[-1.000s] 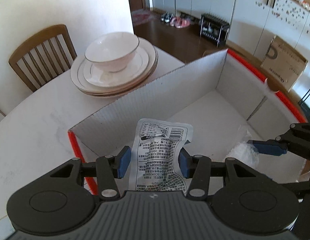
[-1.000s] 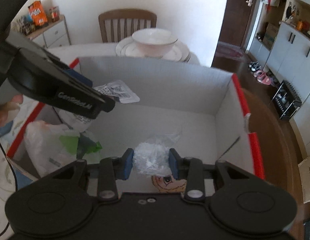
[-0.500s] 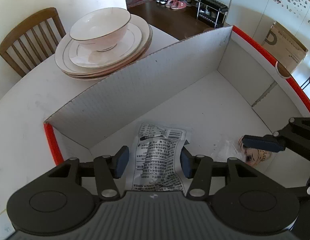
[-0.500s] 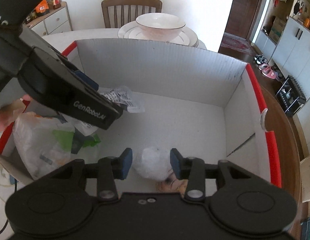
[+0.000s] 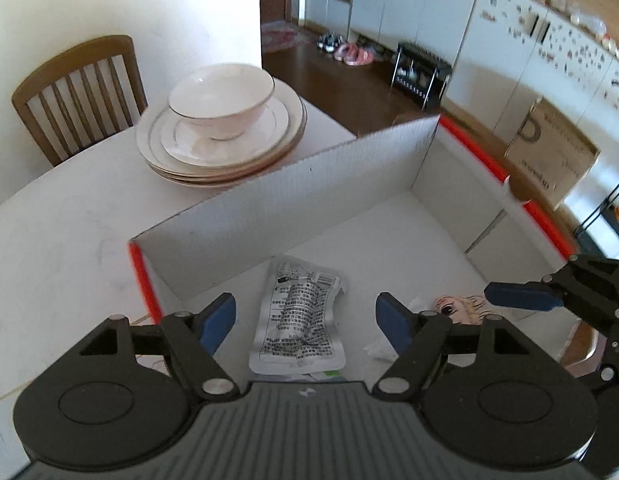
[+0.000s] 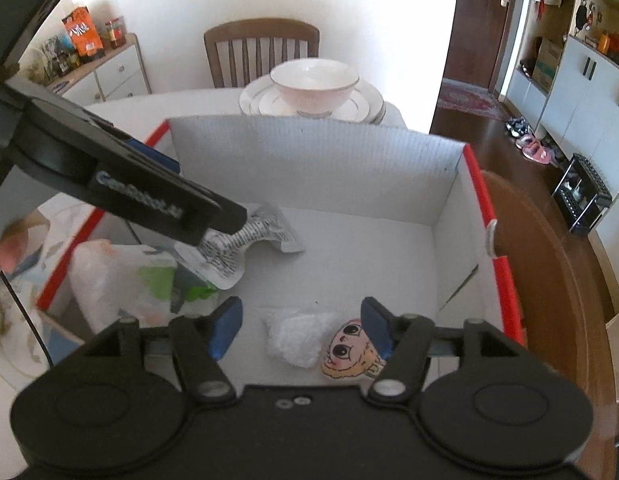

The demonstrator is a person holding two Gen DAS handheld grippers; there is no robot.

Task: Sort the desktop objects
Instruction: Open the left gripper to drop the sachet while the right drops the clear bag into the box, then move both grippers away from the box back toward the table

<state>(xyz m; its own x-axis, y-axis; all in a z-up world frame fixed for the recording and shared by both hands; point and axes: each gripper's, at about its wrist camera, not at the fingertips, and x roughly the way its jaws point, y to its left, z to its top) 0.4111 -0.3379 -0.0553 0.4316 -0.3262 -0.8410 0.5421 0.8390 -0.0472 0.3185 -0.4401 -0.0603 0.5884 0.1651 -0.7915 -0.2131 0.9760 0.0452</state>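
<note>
I angle both grippers down into the box; left gripper opening over one silver packet, right gripper opening over one white bag.

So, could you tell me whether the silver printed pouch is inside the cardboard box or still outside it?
Inside: the silver printed pouch lies flat on the floor of the cardboard box, within its walls.

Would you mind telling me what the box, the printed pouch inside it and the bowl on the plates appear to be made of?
Box: white corrugated cardboard, matte; fine fluting lines show on its wall, and its edges are red.
Printed pouch: probably foil-lined plastic, silvery and crinkled, with a flat sealed border.
Bowl: likely glazed porcelain, glossy off-white with a thin dark rim line.
</note>
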